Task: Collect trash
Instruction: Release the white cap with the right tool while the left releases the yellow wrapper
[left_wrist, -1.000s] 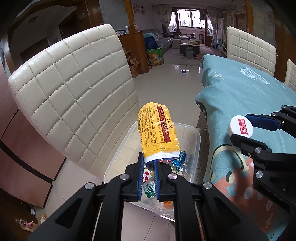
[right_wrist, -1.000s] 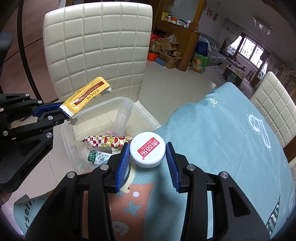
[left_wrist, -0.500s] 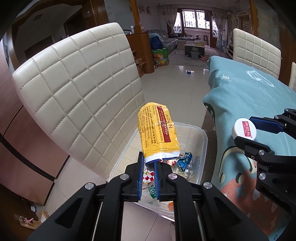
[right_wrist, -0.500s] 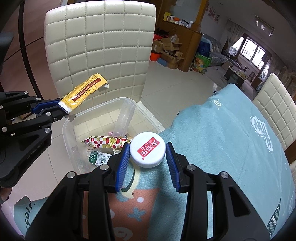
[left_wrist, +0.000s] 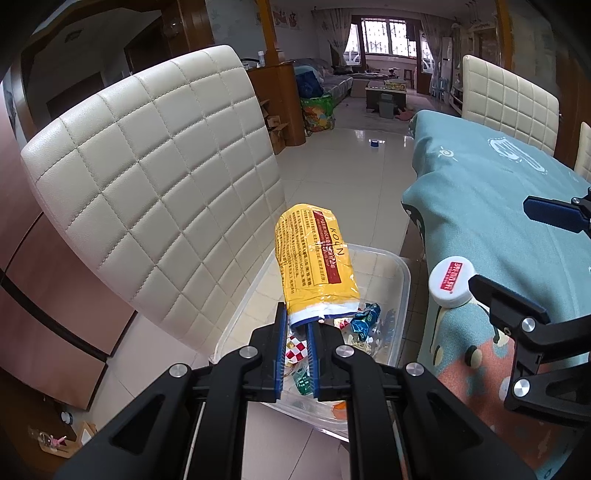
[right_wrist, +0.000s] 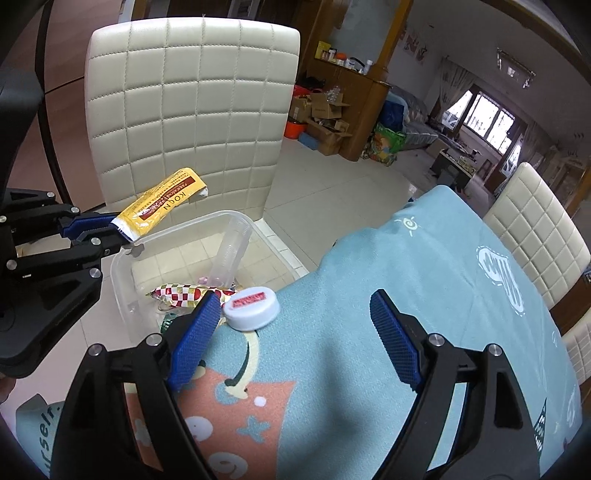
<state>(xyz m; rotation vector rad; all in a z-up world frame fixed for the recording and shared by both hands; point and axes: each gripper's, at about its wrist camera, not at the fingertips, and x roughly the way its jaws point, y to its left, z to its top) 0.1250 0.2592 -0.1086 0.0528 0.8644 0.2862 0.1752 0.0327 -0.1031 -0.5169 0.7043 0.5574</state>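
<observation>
My left gripper (left_wrist: 297, 332) is shut on a yellow wrapper (left_wrist: 317, 271) and holds it above the clear plastic bin (left_wrist: 402, 288), which holds several wrappers. The wrapper also shows in the right wrist view (right_wrist: 162, 208). My right gripper (right_wrist: 291, 317) is open. A white bottle cap with a red label (right_wrist: 252, 308) is free between its fingers, against the left finger (right_wrist: 194, 339), over the table's edge beside the bin (right_wrist: 122, 273). The cap also shows in the left wrist view (left_wrist: 451, 281).
A cream quilted chair (left_wrist: 147, 192) stands right behind the bin. The table has a teal patterned cloth (right_wrist: 406, 295). More cream chairs (right_wrist: 535, 236) stand at its far side. Tiled floor (left_wrist: 354, 166) stretches beyond.
My right gripper has opened and let go of the white cap, which now tilts by the left finger. My left gripper still grips the yellow wrapper over the bin.
</observation>
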